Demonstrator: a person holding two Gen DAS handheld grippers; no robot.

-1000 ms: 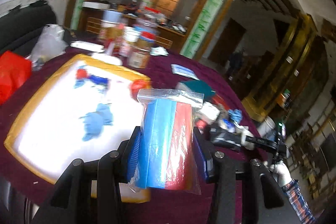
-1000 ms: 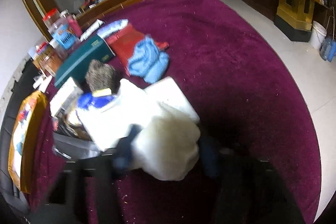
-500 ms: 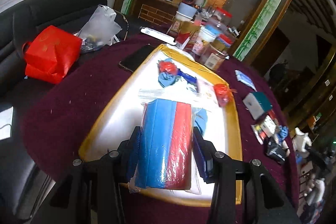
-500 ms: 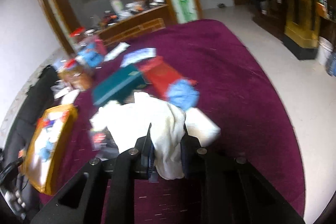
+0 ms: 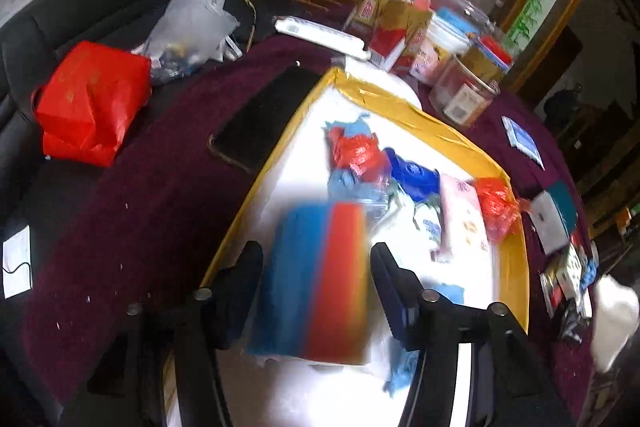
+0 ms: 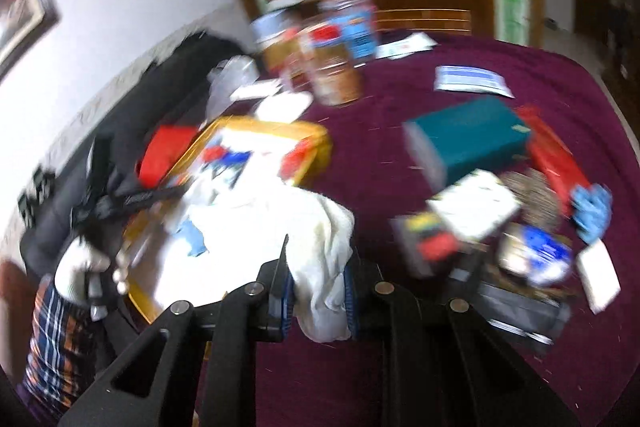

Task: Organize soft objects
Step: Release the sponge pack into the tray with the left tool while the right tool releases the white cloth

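Observation:
My left gripper (image 5: pixel 316 255) hangs over the white, yellow-rimmed tray (image 5: pixel 424 115), and its jaws are opening. A bagged blue-and-red pack (image 5: pixel 316 279) sits blurred between them with a gap on each side, so the pads do not press on it. Red and blue soft bags (image 5: pixel 360 155) and a pink pack (image 5: pixel 460 211) lie further back in the tray. My right gripper (image 6: pixel 318 267) is shut on a white cloth (image 6: pixel 320 227), held up near the tray's (image 6: pixel 308 131) right side. The same cloth (image 5: pixel 614 311) shows at the right edge of the left wrist view.
A black phone (image 5: pixel 260 119) lies left of the tray, and a red bag (image 5: pixel 88 103) and a clear plastic bag (image 5: pixel 192 23) lie beyond it. Jars (image 5: pixel 464 87) stand behind the tray. A teal box (image 6: pixel 464 139) and a pile of small items (image 6: pixel 520 247) lie right. A gloved hand (image 6: pixel 80 267) is at left.
My left gripper came down over the tray and its jaws widened off the blue-and-red pack. My right gripper closed on the white cloth, lifted it and swung left toward the tray.

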